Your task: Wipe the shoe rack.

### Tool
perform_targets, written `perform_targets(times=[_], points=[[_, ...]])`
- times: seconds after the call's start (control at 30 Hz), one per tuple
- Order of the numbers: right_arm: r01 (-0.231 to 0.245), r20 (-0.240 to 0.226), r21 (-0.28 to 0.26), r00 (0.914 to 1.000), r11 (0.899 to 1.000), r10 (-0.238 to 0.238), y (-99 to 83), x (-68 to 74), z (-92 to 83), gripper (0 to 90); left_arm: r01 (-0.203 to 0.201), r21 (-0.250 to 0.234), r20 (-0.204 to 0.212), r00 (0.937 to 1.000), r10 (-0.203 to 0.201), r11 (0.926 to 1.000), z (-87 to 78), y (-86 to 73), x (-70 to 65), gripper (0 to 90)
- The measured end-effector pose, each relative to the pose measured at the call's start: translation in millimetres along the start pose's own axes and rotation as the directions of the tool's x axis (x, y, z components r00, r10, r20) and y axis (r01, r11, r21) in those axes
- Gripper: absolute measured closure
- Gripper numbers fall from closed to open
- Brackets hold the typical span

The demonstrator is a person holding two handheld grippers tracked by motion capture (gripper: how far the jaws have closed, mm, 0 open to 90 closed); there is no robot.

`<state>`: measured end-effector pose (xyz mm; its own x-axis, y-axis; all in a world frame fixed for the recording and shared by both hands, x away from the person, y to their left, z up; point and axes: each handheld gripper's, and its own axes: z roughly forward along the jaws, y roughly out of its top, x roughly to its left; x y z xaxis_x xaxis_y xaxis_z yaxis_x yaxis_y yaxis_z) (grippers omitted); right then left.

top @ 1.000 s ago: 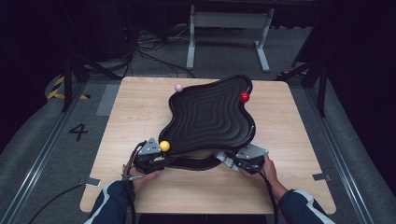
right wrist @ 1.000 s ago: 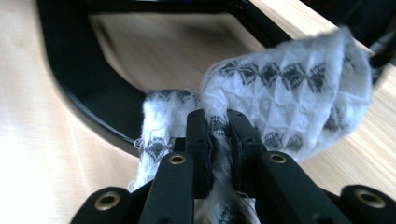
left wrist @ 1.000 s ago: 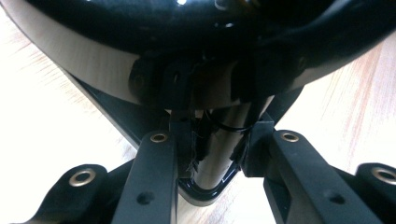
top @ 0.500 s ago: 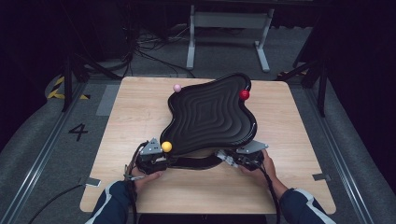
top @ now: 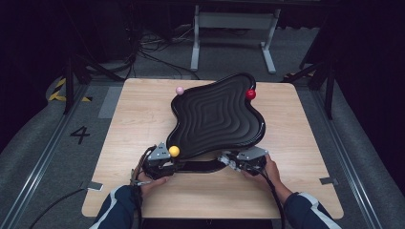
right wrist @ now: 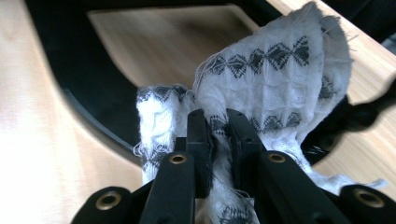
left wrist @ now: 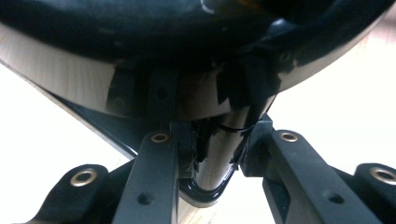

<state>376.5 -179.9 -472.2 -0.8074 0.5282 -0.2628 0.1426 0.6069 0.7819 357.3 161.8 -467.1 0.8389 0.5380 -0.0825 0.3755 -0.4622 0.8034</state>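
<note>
A: Left gripper [left wrist: 212, 154]?
B: We log it clamped on the wavy black ridged tray's [top: 217, 117] near rim.
A: Right gripper [right wrist: 218, 133]?
B: Pinching white patterned cloth [right wrist: 275, 79] (frayed), tray just beyond.

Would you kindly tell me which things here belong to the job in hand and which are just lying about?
In the job:
- wavy black ribbed tray, held at its near edge
- left hand-held gripper, clamped on the tray's handle
- right hand-held gripper, shut on a white patterned cloth
- yellow ball, red ball

Lying about:
- pink ball
- wooden table
- grey metal stand
</note>
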Motion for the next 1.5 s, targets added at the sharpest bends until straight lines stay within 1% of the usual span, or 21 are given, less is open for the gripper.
perform_targets(times=[0.07,0.1,0.17,0.2,0.33,0.43,0.53,0.63,0.67,0.73,0.8,0.87,1.03,1.13,1.17,1.23,1.27,1.3,1.33,1.43,1.5], points=[[-0.009,0.035,0.006,0.9994,1.000,0.009,-1.0,-6.0,0.3,81.2,0.007,-0.003,0.007,1.0000,-0.007,1.0000,0.1,-0.5,0.9,72.9],[-0.009,0.035,0.006,0.9994,1.000,0.009,-1.0,-6.0,0.3,81.2,0.007,-0.003,0.007,1.0000,-0.007,1.0000,0.1,-0.5,0.9,72.9],[-0.007,0.066,0.003,0.9978,1.000,0.007,-3.2,-11.7,1.0,81.2,0.007,-0.003,0.007,0.9999,-0.007,1.0000,0.1,-0.4,1.0,72.9],[-0.023,0.096,0.001,0.9952,1.000,0.023,-4.9,-17.0,1.1,81.2,0.008,-0.005,0.010,0.9999,-0.008,1.0000,0.2,-0.5,1.3,72.8],[-0.060,0.140,0.008,0.9885,0.998,0.059,-9.2,-28.6,1.7,81.2,0.011,-0.007,0.011,0.9999,-0.011,0.9999,0.4,-0.6,1.4,72.8],[-0.104,0.150,0.002,0.9833,0.995,0.103,-12.9,-37.5,2.4,81.0,0.016,-0.008,0.015,0.9998,-0.016,0.9998,0.4,-0.8,1.8,72.7],[-0.102,0.147,0.003,0.9840,0.995,0.101,-12.8,-37.0,2.6,81.1,0.023,-0.010,0.017,0.9996,-0.023,0.9997,0.6,-1.1,1.8,72.6],[-0.105,0.135,0.001,0.9855,0.994,0.104,-12.7,-35.8,2.4,81.4,0.034,-0.014,0.023,0.9992,-0.034,0.9993,0.9,-1.5,1.9,72.5],[-0.103,0.129,0.004,0.9864,0.995,0.102,-12.5,-34.9,1.9,81.5,0.025,-0.013,0.019,0.9995,-0.025,0.9996,0.8,-1.3,2.0,72.5],[-0.101,0.120,0.007,0.9878,0.995,0.099,-12.2,-33.4,1.0,81.5,0.027,-0.008,0.011,0.9996,-0.027,0.9996,0.4,-1.1,1.2,72.6],[-0.094,0.112,0.007,0.9894,0.996,0.093,-11.9,-32.0,0.1,81.5,0.036,-0.020,0.017,0.9992,-0.036,0.9991,1.1,-1.9,1.2,72.5],[-0.081,0.096,0.006,0.9922,0.997,0.080,-11.8,-28.8,-1.6,81.5,0.033,-0.013,0.015,0.9993,-0.033,0.9994,0.8,-1.7,0.2,72.5],[-0.077,0.051,0.005,0.9957,0.997,0.077,-11.4,-22.0,-5.9,81.4,0.036,-0.013,0.018,0.9992,-0.036,0.9993,0.9,-1.7,-1.1,72.4],[-0.063,0.034,0.002,0.9975,0.998,0.063,-8.9,-17.3,-6.9,81.2,0.019,-0.011,0.012,0.9997,-0.019,0.9997,1.6,-0.9,-2.3,72.5],[-0.054,0.027,0.000,0.9982,0.999,0.054,-7.6,-14.9,-6.8,81.1,0.028,-0.014,0.016,0.9995,-0.027,0.9995,2.5,-0.9,-3.8,72.6],[-0.035,0.011,0.002,0.9993,0.999,0.035,-5.2,-8.8,-6.4,81.1,0.019,-0.004,0.014,0.9997,-0.019,0.9998,4.2,0.7,-6.7,72.6],[-0.020,-0.008,0.006,0.9998,1.000,0.020,-3.5,-4.0,-5.7,81.1,0.019,-0.011,0.015,0.9997,-0.019,0.9998,5.7,1.2,-8.0,72.7],[-0.020,-0.008,0.006,0.9998,1.000,0.020,-3.5,-4.0,-5.7,81.1,0.019,-0.011,0.015,0.9997,-0.019,0.9998,5.7,1.2,-8.0,72.7],[0.008,-0.035,0.011,0.9994,1.000,-0.007,-0.7,7.0,-3.8,81.1,0.010,-0.010,0.016,0.9998,-0.010,0.9999,7.2,2.1,-9.5,72.7],[0.031,-0.061,0.004,0.9977,0.999,-0.031,4.4,19.0,-3.0,81.1,0.008,-0.008,0.016,0.9998,-0.008,0.9999,7.0,2.1,-9.3,72.7],[0.046,-0.068,-0.002,0.9966,0.999,-0.046,5.7,23.3,-2.6,81.1,0.009,-0.006,0.016,0.9998,-0.009,0.9999,7.1,2.1,-9.5,72.7]])
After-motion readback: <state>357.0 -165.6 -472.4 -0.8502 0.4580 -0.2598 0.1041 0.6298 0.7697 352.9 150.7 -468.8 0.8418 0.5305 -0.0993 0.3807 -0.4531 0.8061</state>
